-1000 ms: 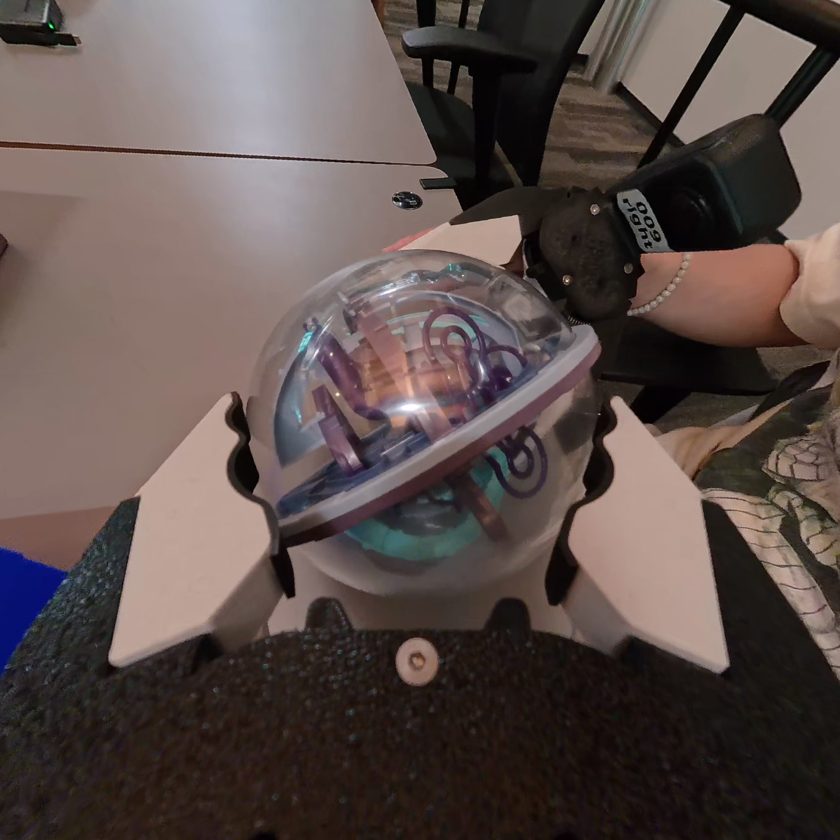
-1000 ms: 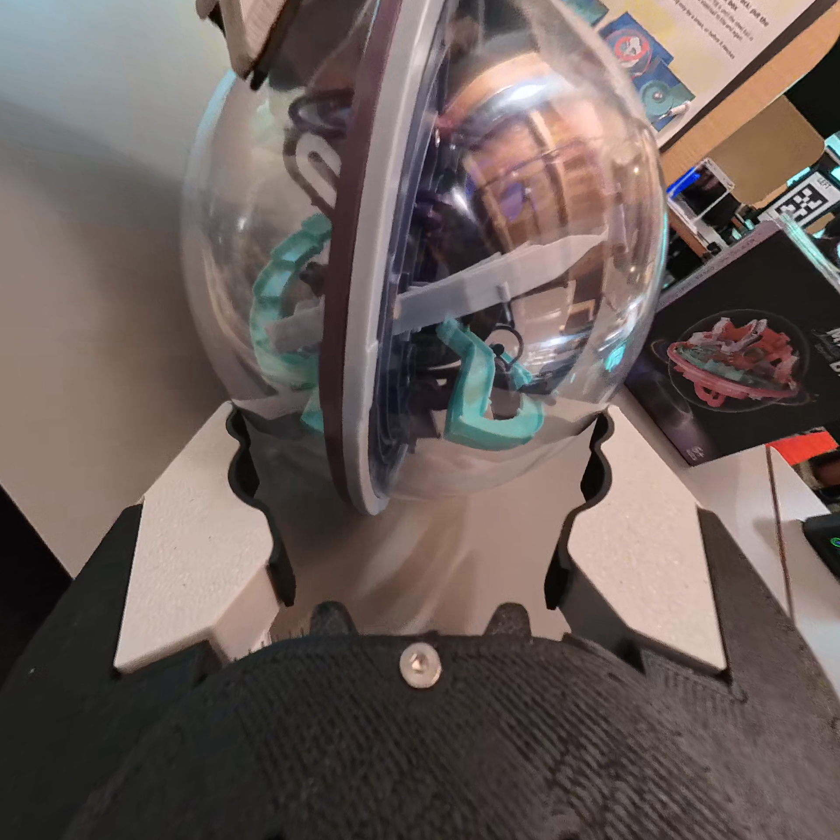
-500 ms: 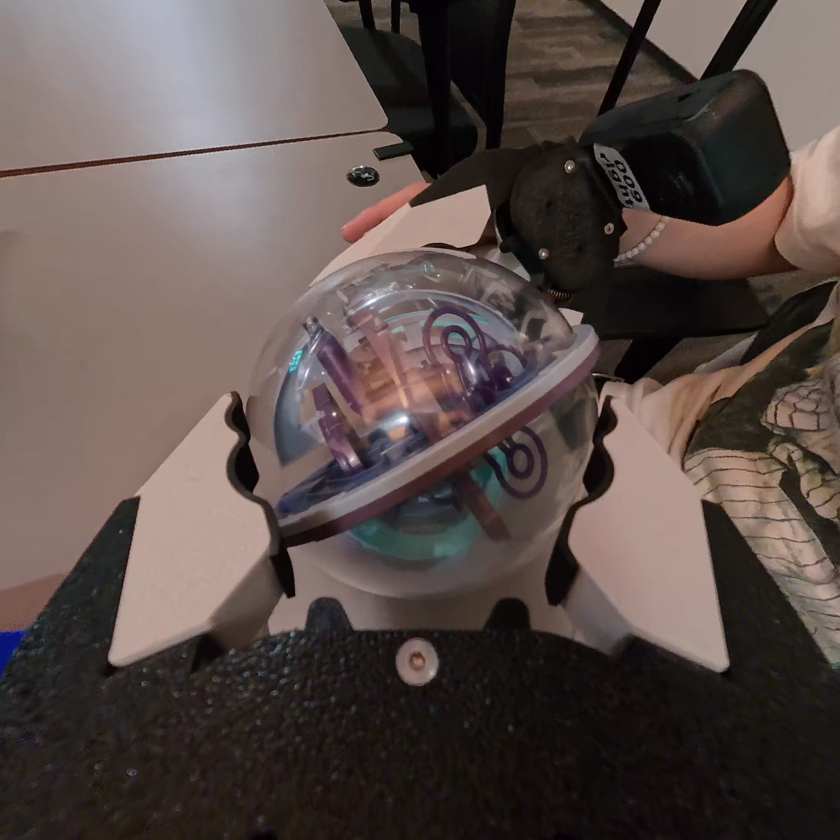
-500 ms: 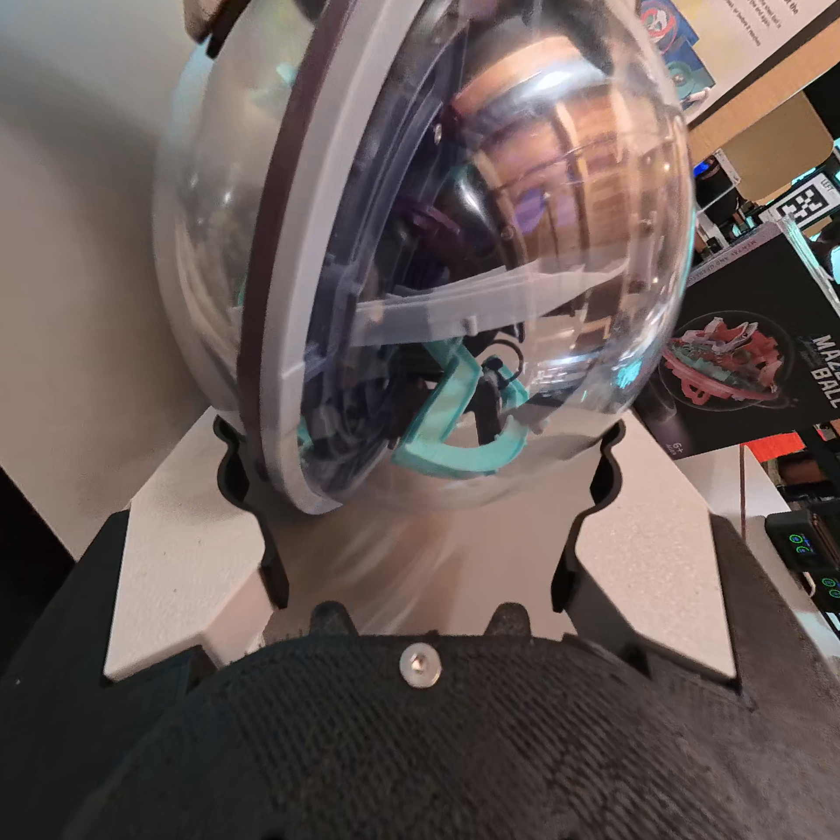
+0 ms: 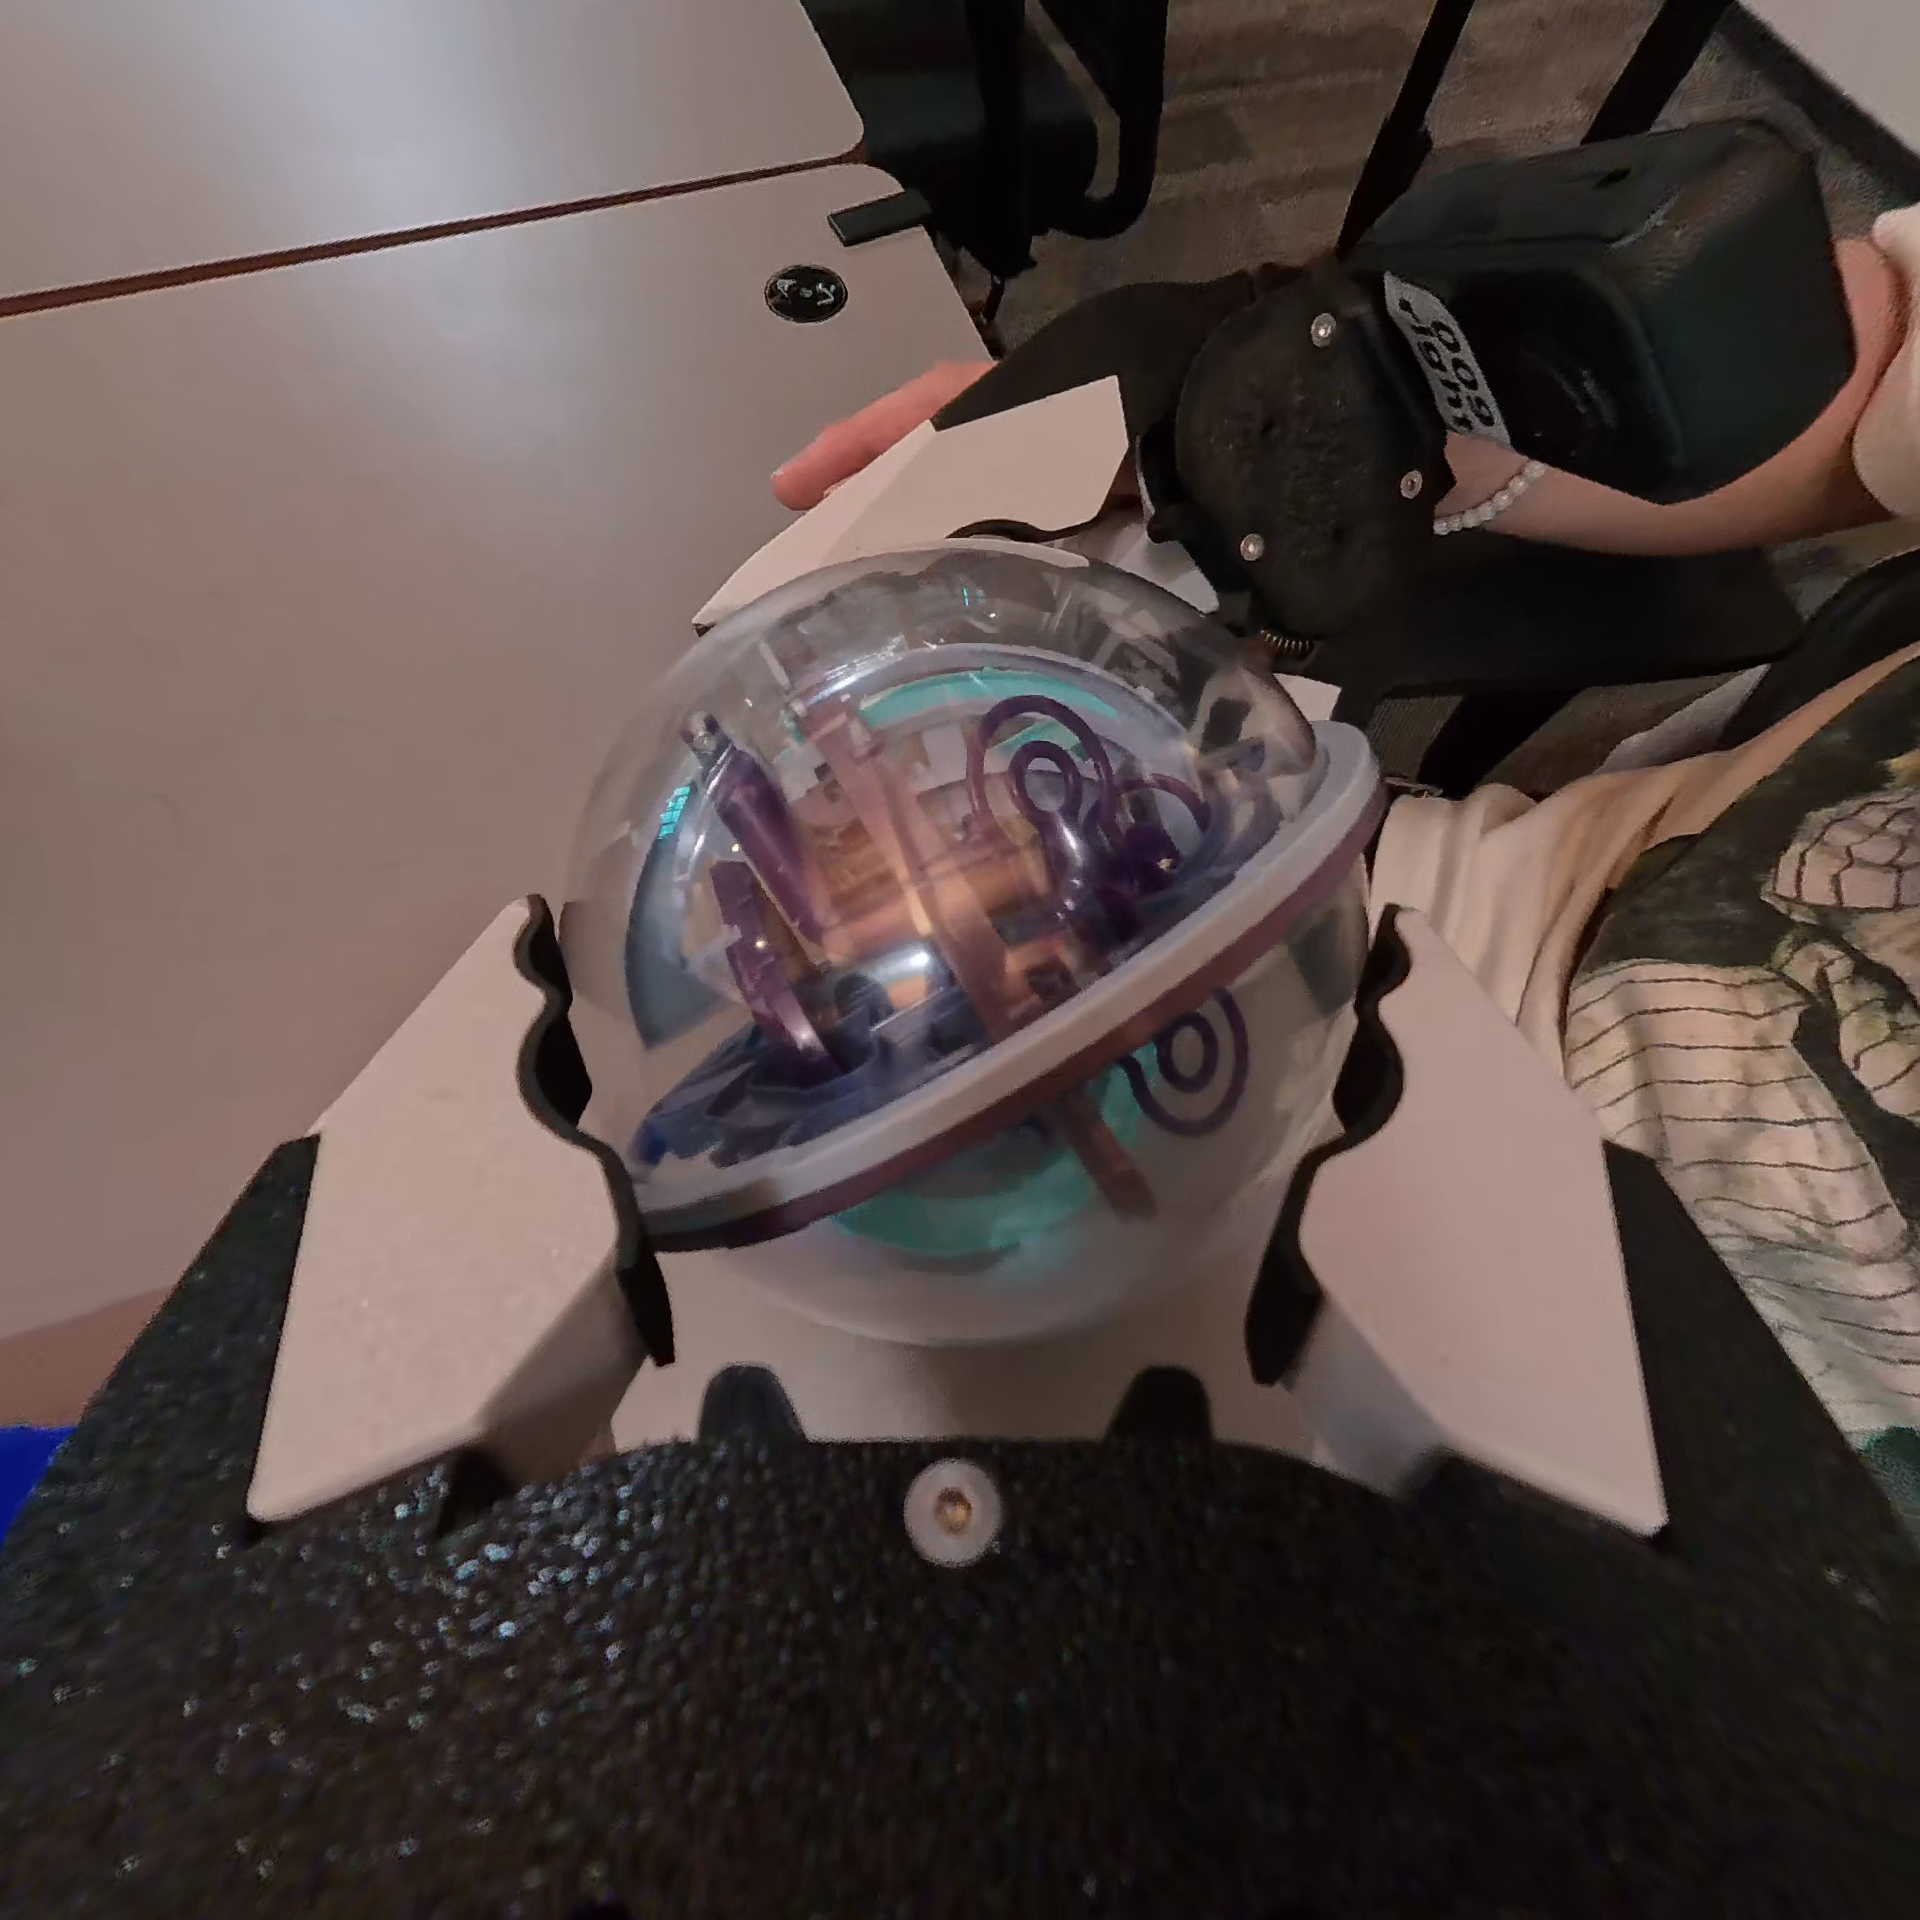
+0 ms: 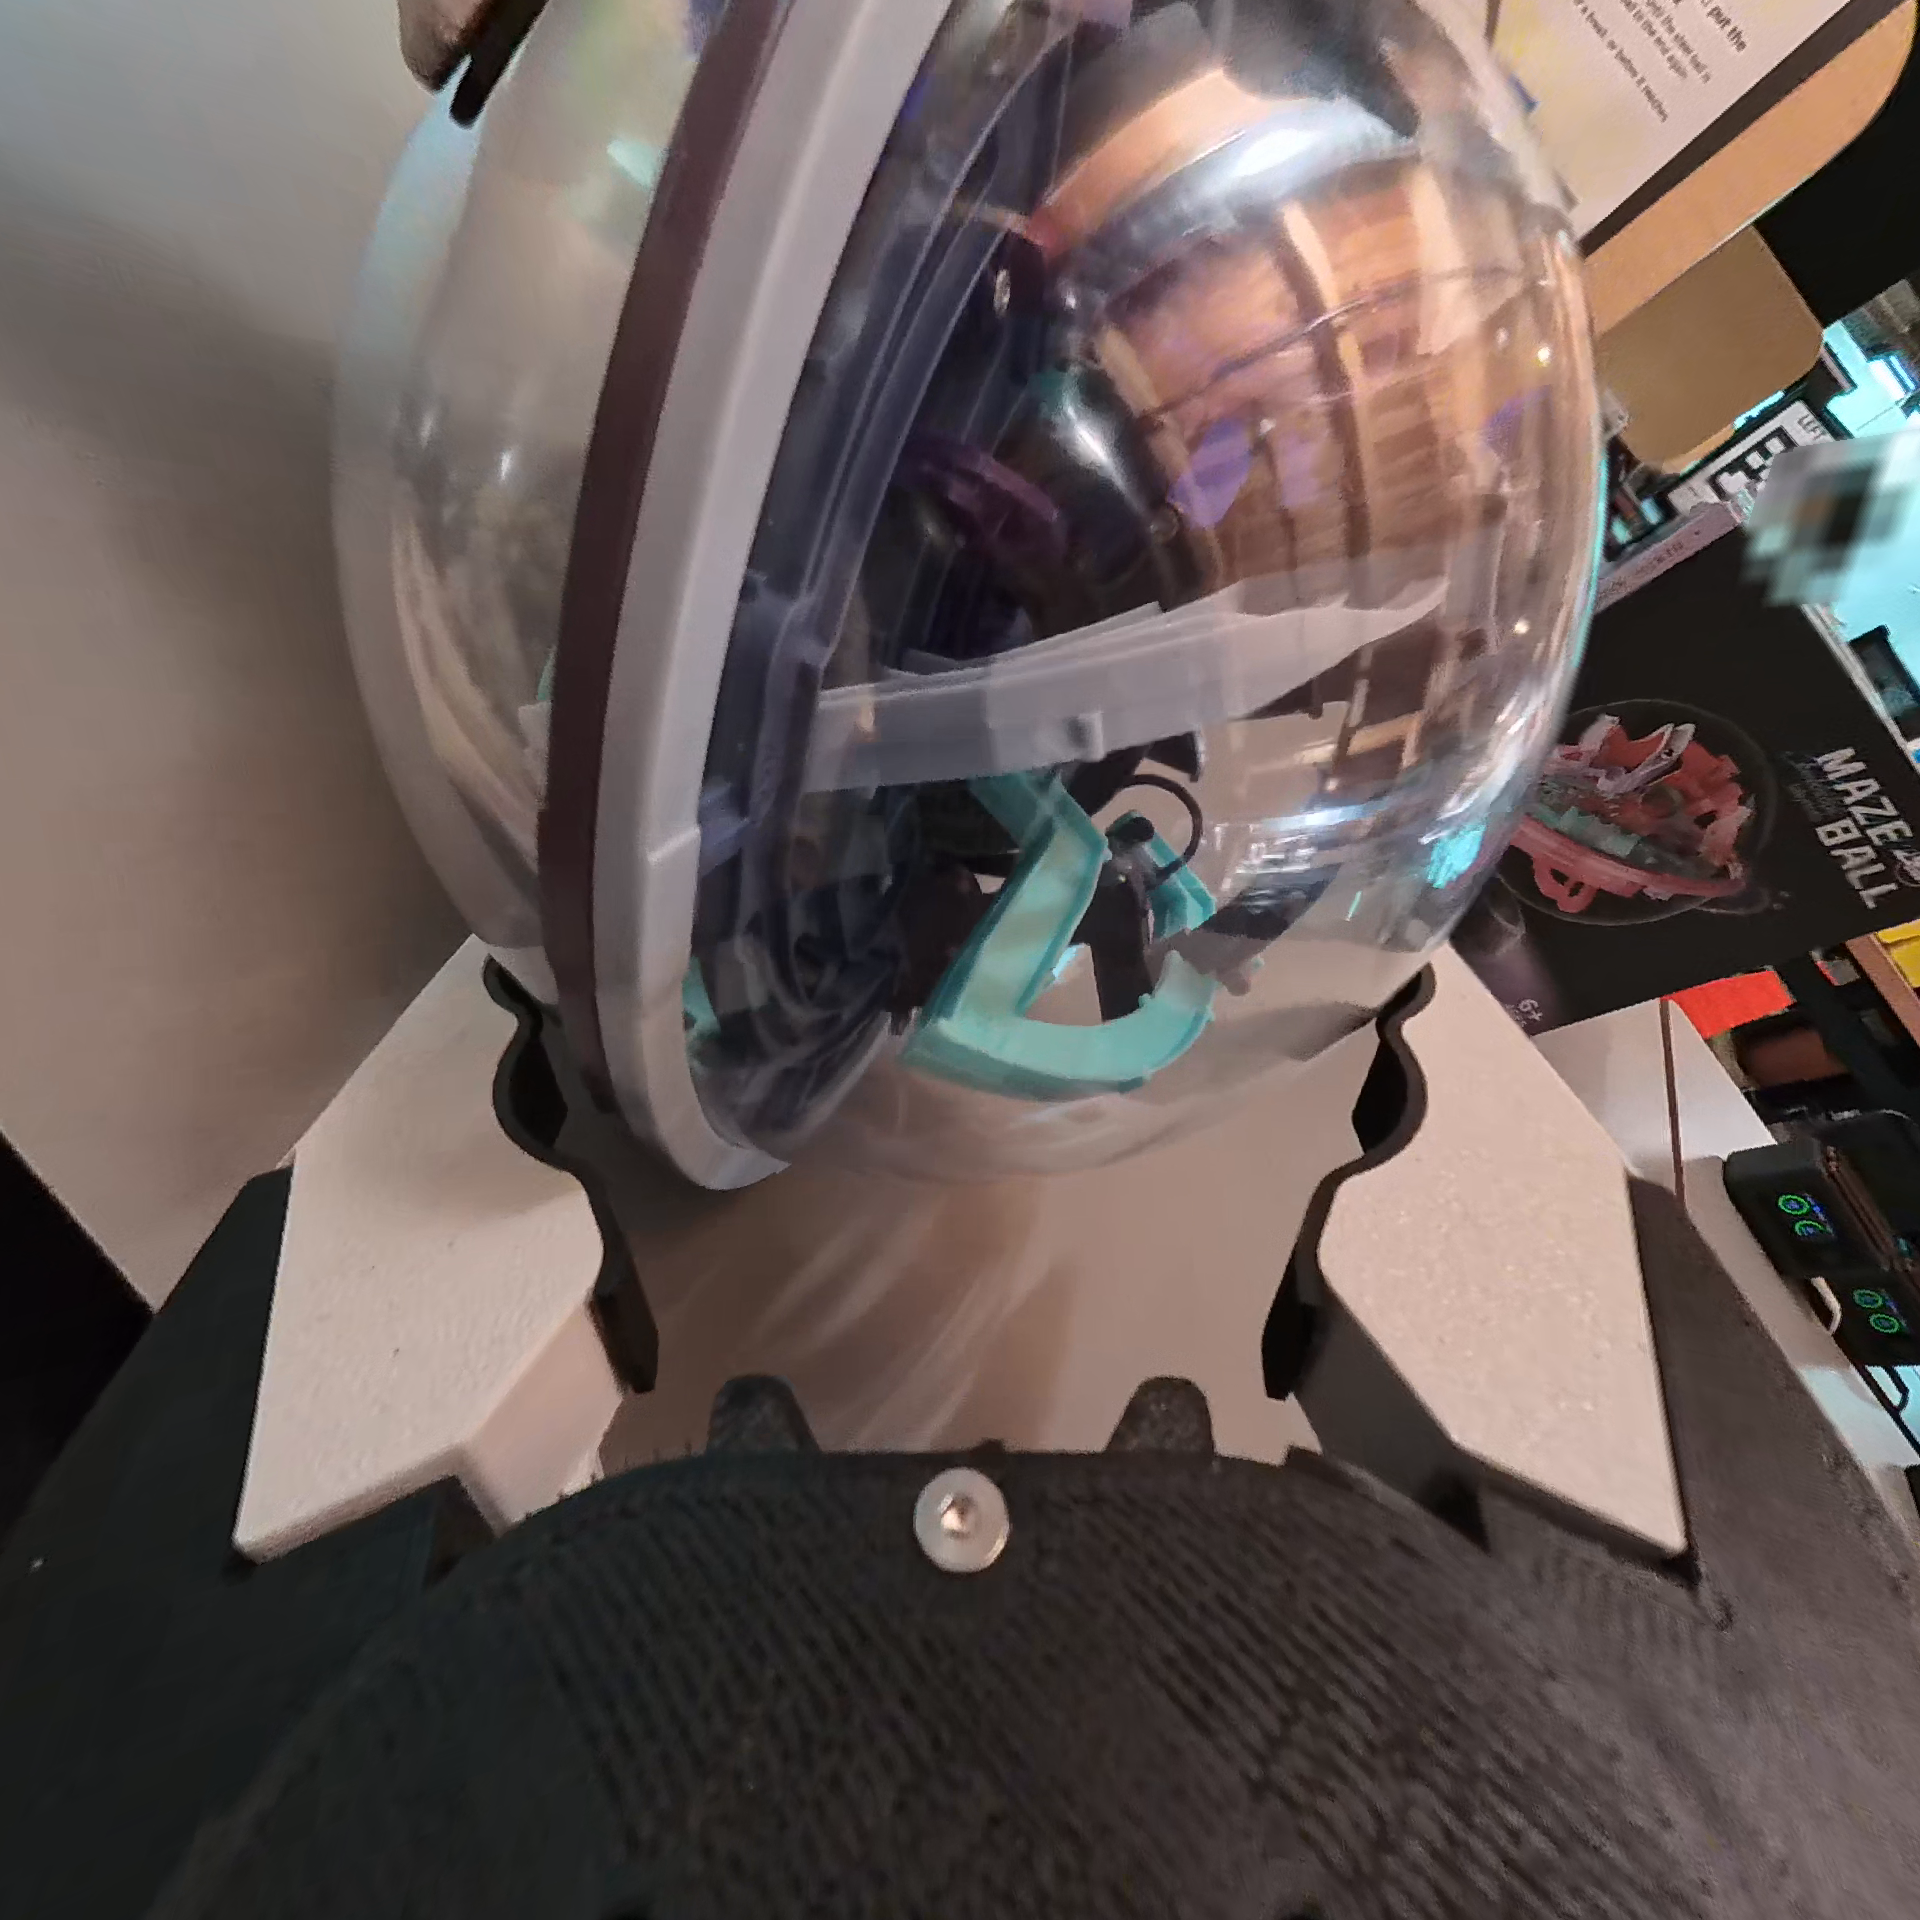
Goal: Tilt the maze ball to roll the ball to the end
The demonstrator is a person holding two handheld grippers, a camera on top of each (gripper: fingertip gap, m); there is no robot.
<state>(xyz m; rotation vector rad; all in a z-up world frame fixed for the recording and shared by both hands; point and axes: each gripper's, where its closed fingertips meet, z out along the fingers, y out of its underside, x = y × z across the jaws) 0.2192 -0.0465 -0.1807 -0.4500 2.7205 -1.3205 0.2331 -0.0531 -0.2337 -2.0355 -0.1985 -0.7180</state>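
A clear plastic maze ball with a grey equator ring is held above the beige table, clamped by the left gripper and apparently cradled by the right gripper. Its smooth shell could slip from those wide jaws during tilting. The small ball inside can't be made out and might drop off its track.

Maze ball above table, between left tool fingers; right tool behind it; box right.

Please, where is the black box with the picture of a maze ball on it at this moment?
The black box shows only in the right wrist view, at the right edge, standing on the white table just behind the maze ball.
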